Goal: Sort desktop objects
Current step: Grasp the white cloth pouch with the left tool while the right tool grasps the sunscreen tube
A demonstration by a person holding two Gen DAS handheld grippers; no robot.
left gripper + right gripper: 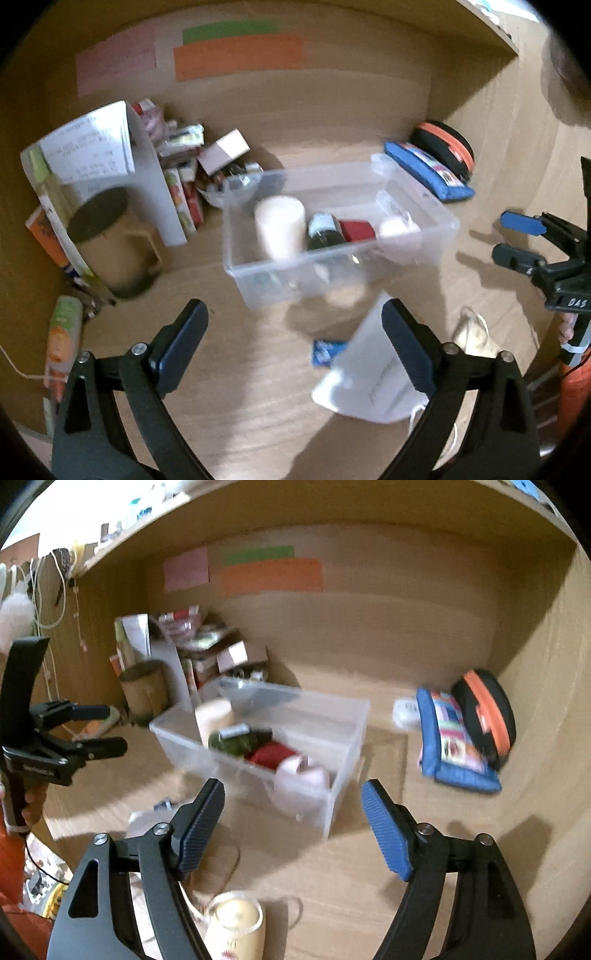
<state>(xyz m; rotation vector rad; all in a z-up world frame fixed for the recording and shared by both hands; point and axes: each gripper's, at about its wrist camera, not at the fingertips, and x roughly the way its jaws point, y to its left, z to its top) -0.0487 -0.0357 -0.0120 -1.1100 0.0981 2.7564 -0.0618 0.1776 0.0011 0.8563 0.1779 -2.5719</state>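
Left wrist: both ribbed-pad tongs gape wide, empty, near clear plastic bin.

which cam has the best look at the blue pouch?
Right wrist. The blue pouch shows its whole patterned face there, leaning against the black and orange case, with nothing in front of it. In the left wrist view it sits farther off behind the clear bin, smaller and at a flatter angle.

Clear bin, blue (patchwork-fronted) pouch
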